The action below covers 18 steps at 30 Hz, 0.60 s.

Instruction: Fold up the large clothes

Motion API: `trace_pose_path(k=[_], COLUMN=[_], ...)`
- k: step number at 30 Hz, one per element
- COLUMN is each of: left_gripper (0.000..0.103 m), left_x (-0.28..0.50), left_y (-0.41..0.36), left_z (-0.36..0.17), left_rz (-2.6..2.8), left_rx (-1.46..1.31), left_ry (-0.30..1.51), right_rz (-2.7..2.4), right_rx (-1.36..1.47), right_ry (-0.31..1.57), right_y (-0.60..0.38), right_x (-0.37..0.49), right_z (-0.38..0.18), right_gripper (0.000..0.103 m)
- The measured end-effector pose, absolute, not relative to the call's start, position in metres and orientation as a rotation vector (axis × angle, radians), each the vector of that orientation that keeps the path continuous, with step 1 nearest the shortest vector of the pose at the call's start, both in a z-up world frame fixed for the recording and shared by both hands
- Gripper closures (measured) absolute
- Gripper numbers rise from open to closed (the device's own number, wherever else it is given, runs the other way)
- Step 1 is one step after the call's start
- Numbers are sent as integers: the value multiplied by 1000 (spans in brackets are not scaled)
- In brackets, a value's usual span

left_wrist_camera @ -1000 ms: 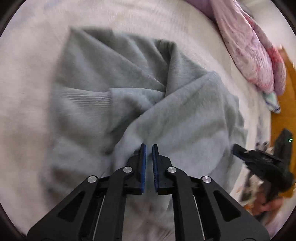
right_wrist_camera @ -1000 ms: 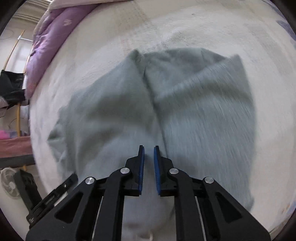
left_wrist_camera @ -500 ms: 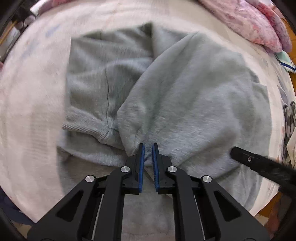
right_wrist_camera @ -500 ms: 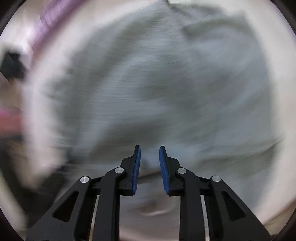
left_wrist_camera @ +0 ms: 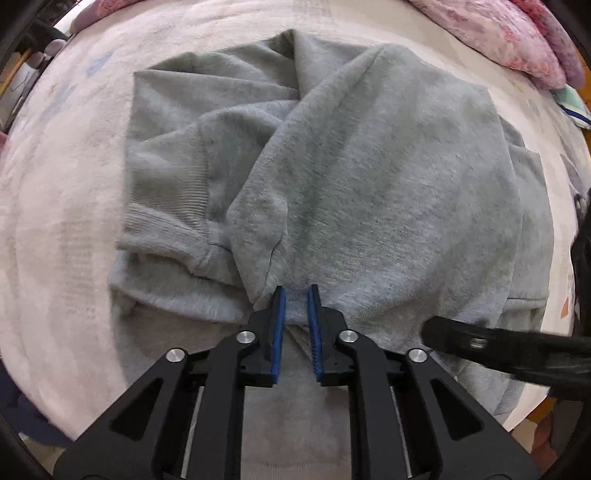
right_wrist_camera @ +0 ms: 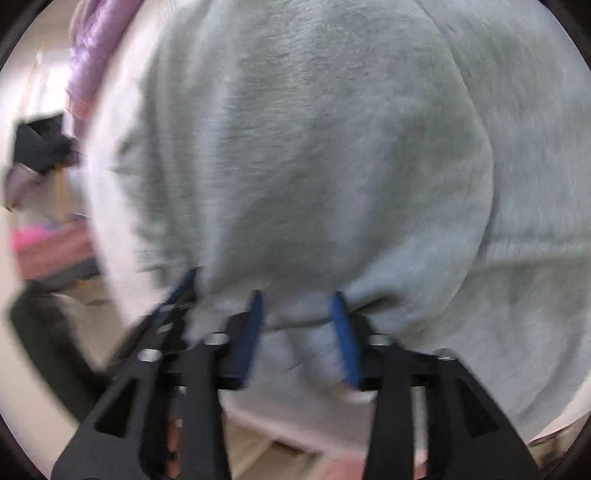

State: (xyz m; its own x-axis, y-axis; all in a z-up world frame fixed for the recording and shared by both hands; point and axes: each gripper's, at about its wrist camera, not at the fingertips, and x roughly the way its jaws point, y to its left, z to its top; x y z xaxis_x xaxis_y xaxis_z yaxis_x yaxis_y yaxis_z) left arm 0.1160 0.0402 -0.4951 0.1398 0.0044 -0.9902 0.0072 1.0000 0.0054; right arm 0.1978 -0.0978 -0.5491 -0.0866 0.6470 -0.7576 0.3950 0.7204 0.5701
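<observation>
Left wrist view has your left gripper [left_wrist_camera: 294,291] low over the grey sweatshirt [left_wrist_camera: 369,177], its blue pads [left_wrist_camera: 279,325] a narrow gap apart, tips right at the near edge of the folded-over layer; you can't tell from here whether any cloth is pinched between them. That sweatshirt lies bunched on the pale bed cover [left_wrist_camera: 55,221], one big panel folded across the middle, a ribbed cuff [left_wrist_camera: 177,199] showing to the left of the fold. Your right gripper [left_wrist_camera: 498,347] pokes in from the right edge of this view, dark and blurred, resting over the garment's near right corner. A pink floral quilt [left_wrist_camera: 498,33] sits along the far right of the bed.

Right wrist view is smeared with motion: your right gripper [right_wrist_camera: 298,295] has its blue pads [right_wrist_camera: 345,343] spread wide apart, and the sweatshirt [right_wrist_camera: 314,147] fills almost the whole frame, its edge draped between and over the tips. A purple quilt [right_wrist_camera: 92,48] shows at upper left.
</observation>
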Motion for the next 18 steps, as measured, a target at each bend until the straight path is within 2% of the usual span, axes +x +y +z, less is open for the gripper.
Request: trace_pose_path(k=[2,4,8,12,18], left_gripper=[75,28,27,26,24], left_x=[122,122,120,113,125], left_y=[33,33,38,50,55], left_z=[-480,-464,-436,-416,-402], left_rz=[23,34,41,71,92], left_rx=[29,17,7,34,81], left_ry=[1412,1391,1363,1324,1281], right_rz=[225,207,152,94,10], right_rx=[806,772,821,822,926], right_ry=[1679,1675,1672,1639,1616], right_y=[-111,-125,-147,-171,-207], right_x=[200,202,193,178,165], right_z=[-532,-520,-501,-487,-466], right_gripper=[36,28,19,14,13])
